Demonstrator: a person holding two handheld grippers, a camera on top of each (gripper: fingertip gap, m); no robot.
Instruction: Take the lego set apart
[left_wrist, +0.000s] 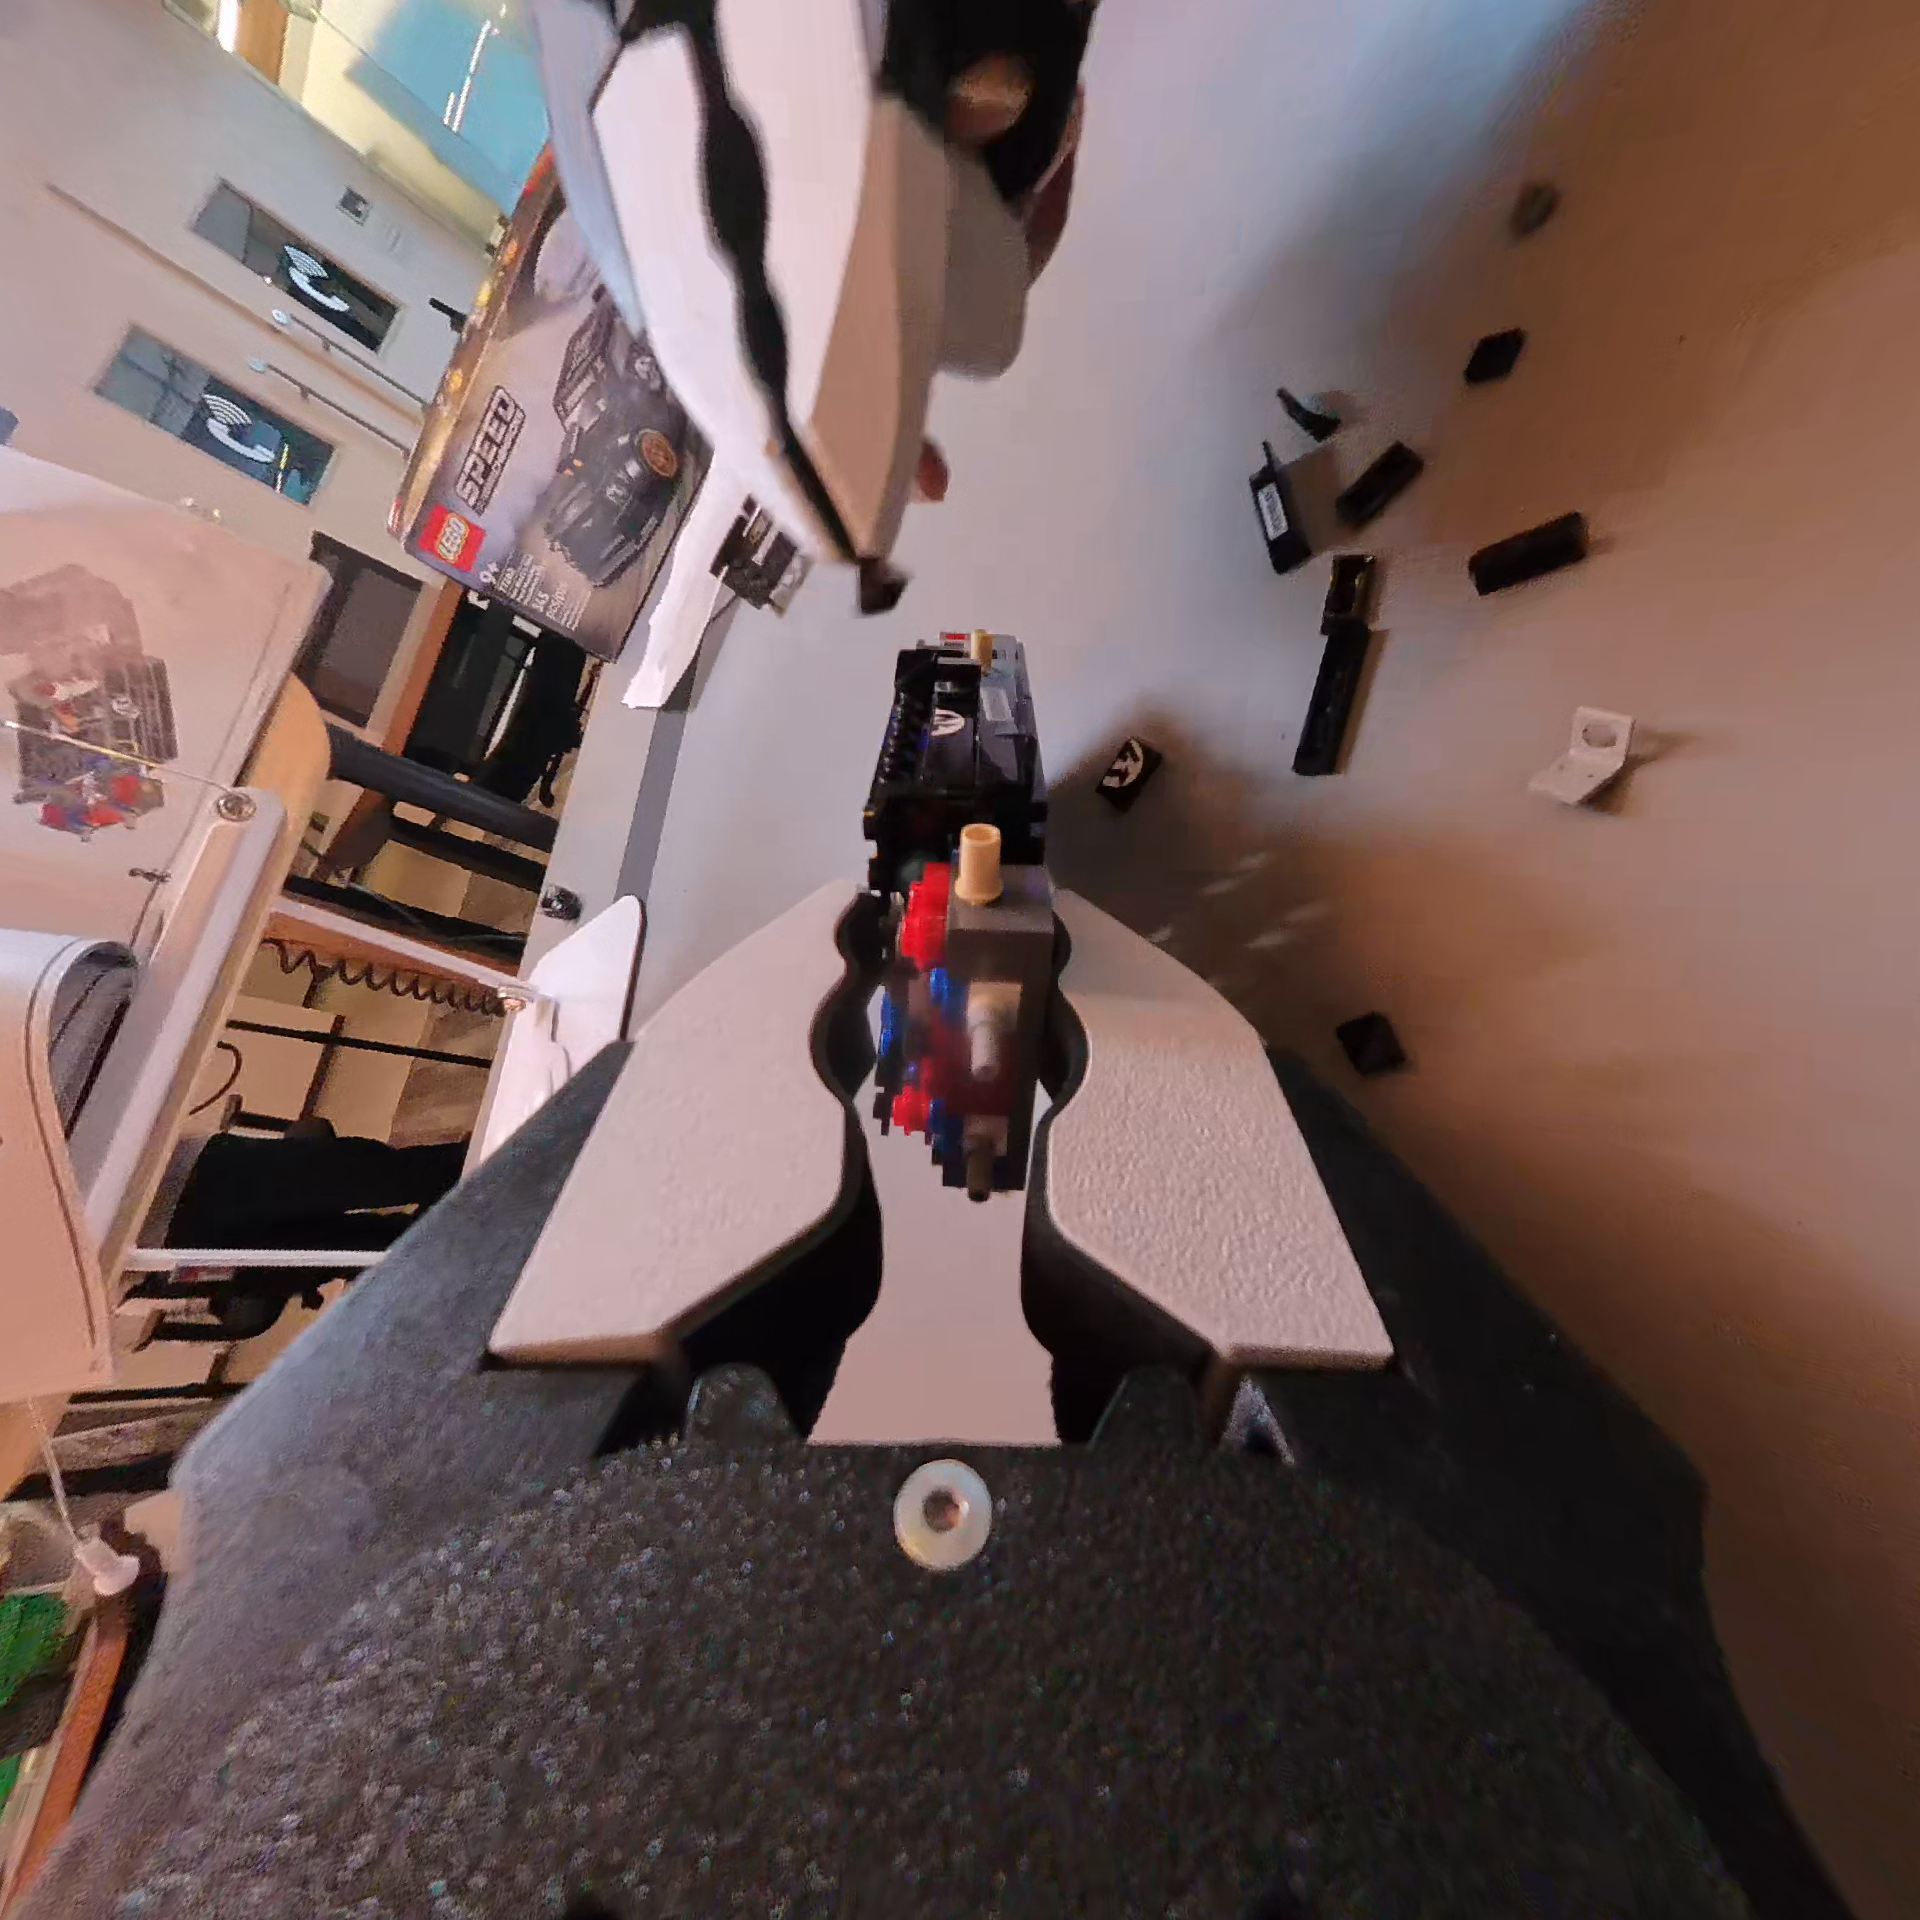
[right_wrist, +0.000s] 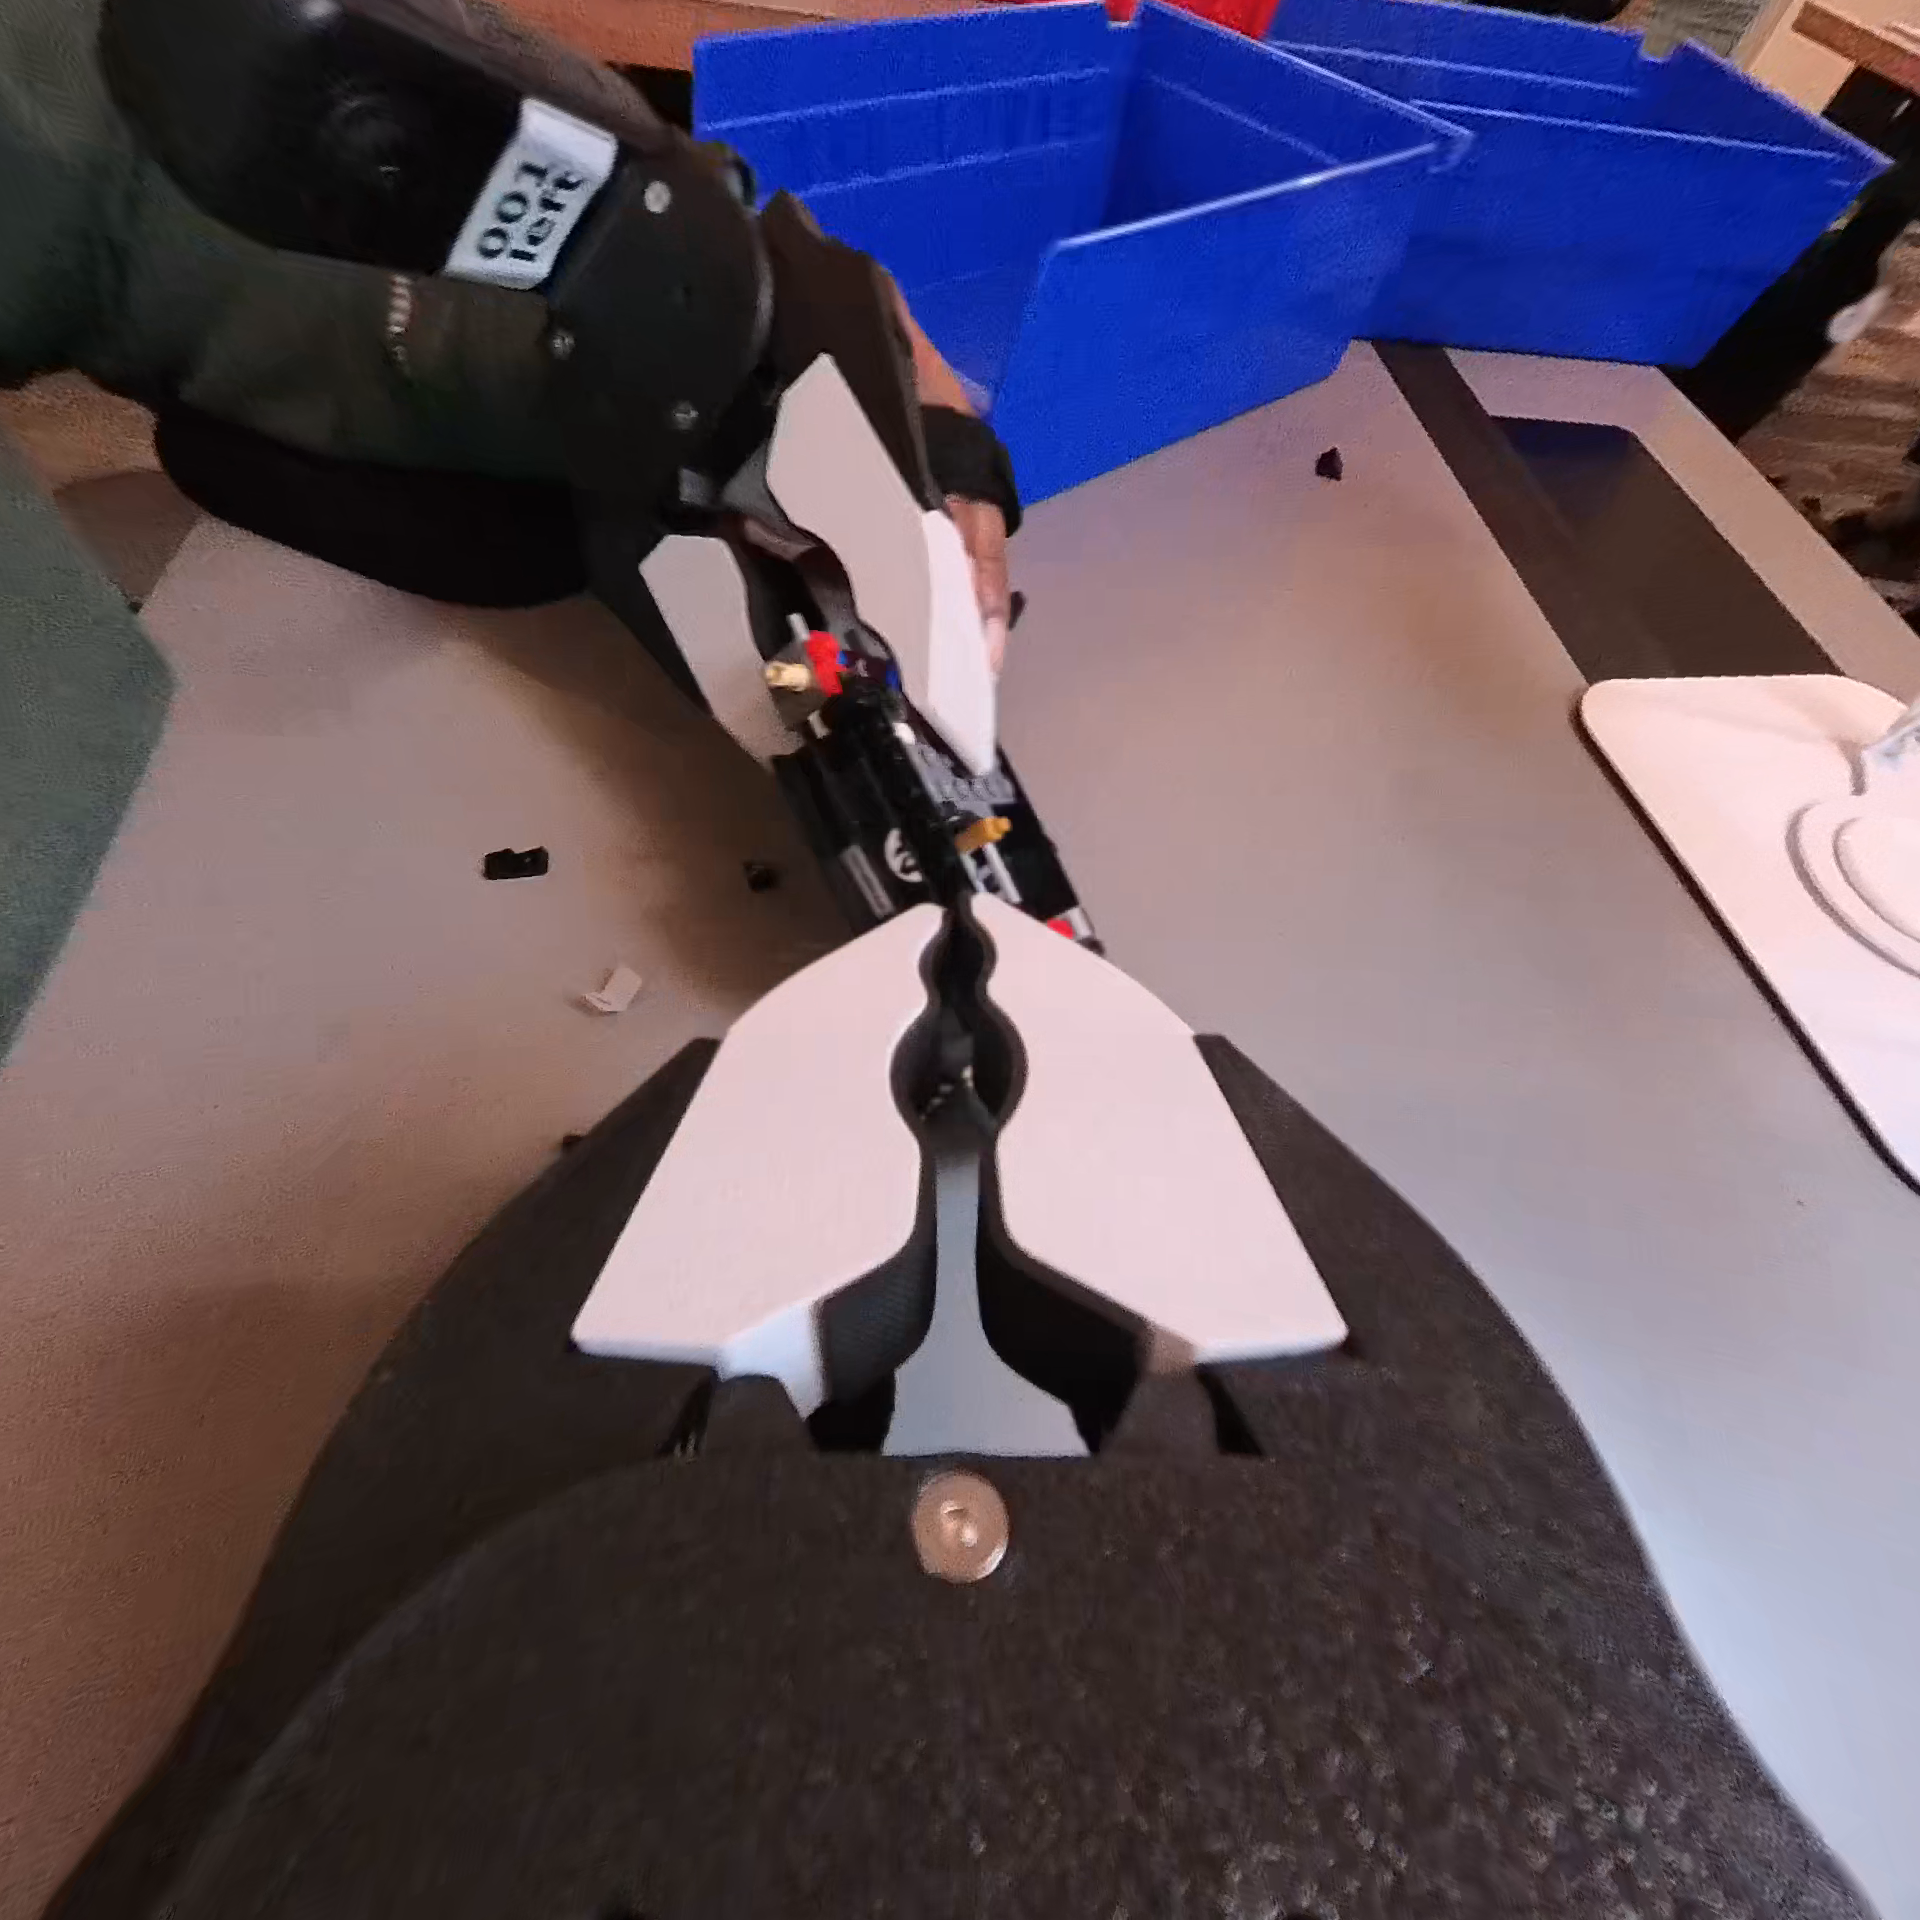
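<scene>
left claw (left_wrist: 951, 914) rolled sideways, clamping lego car (left_wrist: 961, 748) | right claw (right_wrist: 964, 925) level, pinched

The near end of the lego car (left_wrist: 961, 997) sits blurred between the left gripper (left_wrist: 956, 935) and can't be made out piece by piece. The right gripper (right_wrist: 971, 925) hides whatever thin black part it pinches. The blue bins (right_wrist: 1195, 239) and white mat (right_wrist: 1756, 831) run off the picture's edge, and the black bits (left_wrist: 1527, 556) on the bench (right_wrist: 1299, 779) are too small to name.
</scene>
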